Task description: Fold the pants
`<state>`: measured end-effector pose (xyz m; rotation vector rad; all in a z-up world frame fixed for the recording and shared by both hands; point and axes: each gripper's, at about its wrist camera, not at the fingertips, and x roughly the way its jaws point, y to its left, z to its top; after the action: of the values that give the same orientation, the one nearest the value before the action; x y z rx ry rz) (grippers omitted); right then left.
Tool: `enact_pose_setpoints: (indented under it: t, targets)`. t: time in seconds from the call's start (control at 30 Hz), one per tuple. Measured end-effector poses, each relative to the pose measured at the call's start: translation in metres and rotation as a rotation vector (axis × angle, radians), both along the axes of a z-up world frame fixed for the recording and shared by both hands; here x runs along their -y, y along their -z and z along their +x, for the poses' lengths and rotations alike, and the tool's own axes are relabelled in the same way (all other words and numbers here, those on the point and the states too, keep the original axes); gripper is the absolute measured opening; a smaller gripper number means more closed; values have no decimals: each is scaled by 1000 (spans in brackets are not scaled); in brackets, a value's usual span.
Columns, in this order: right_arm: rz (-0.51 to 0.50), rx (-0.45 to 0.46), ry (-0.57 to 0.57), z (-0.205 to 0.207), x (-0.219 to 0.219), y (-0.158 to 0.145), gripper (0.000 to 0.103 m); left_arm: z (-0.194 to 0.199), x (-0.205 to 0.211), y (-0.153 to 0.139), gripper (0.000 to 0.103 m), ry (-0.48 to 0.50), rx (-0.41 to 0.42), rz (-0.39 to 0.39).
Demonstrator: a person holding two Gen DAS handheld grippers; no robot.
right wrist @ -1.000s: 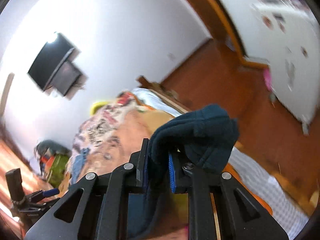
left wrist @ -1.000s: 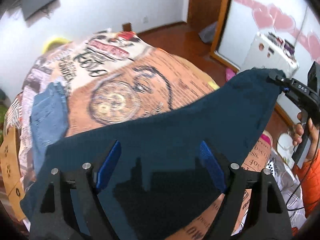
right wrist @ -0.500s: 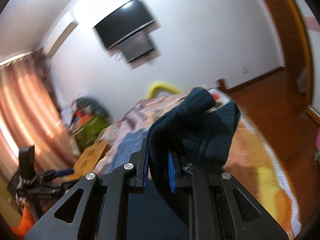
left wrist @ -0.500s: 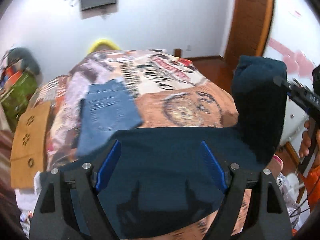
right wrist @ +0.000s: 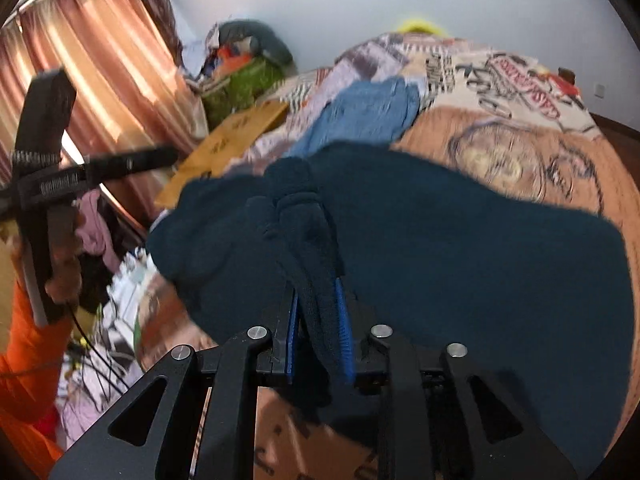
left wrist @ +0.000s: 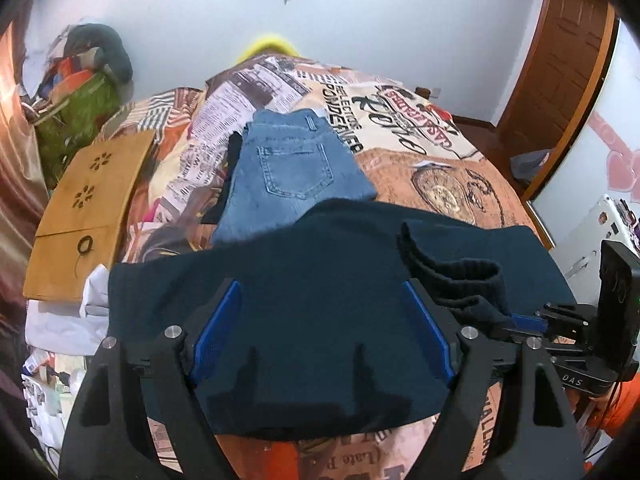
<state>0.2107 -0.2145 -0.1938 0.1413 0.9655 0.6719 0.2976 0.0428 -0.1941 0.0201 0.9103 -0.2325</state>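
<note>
Dark blue pants [left wrist: 320,280] lie across the near part of the bed, with one ribbed end [left wrist: 460,268] doubled back on top of them at the right. My left gripper [left wrist: 322,332] hovers over the middle of the pants, wide open, with nothing between its blue pads. My right gripper [right wrist: 318,336] has that ribbed end [right wrist: 304,232] bunched between its pads. Its jaws are opening, but the cloth still fills the narrow gap. In the left wrist view the right gripper [left wrist: 528,322] sits low at the right edge of the pants.
Folded blue jeans [left wrist: 288,176] lie farther up the printed bedspread [left wrist: 440,168]. A wooden board [left wrist: 88,200] and white cloth [left wrist: 60,320] are at the bed's left side, beside a green bag [left wrist: 80,108] and curtains [right wrist: 100,60]. A hand in an orange sleeve [right wrist: 24,344] holds the left gripper.
The right gripper swung the held end of the pants from high at the right down onto the rest of the pants. Both views turned toward the head of the bed.
</note>
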Motion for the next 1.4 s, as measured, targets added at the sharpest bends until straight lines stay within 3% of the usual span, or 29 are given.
enact_pose_setpoints:
  t: [0.1,0.2,0.3,0.4,0.5,0.6,0.7,0.77,1.1,1.3,1.4]
  targets:
    - [17,-24,4,1,11,-6,20,2,15,1,82,31,-3,10]
    - [30,-31,12,0,25,-19,31,3,40,-4,82,84,11,16]
    - [20,35,55,-9,38,-40,46,3,69,-9,82,145,27,10]
    - [-16,102,117,-14,62,-50,49,7,97,0,82,201,2,2]
    - [-109,105,187,-9,85,-38,49,10,119,22,82,232,-48,33]
    - [-166,15,229,-2,104,-6,49,13,135,55,82,248,-125,80]
    - [-198,-54,220,-3,114,26,49,14,141,82,82,252,-198,73]
    - [-168,-54,236,-9,121,31,50,14,140,93,84,231,-211,52]
    - [-158,-79,286,-28,142,32,53,-2,129,87,87,254,-173,57]
    - [-209,-79,320,-33,147,13,56,-25,80,53,86,209,-104,14]
    - [-224,-29,319,-32,140,-8,56,-38,51,28,86,131,-16,72]
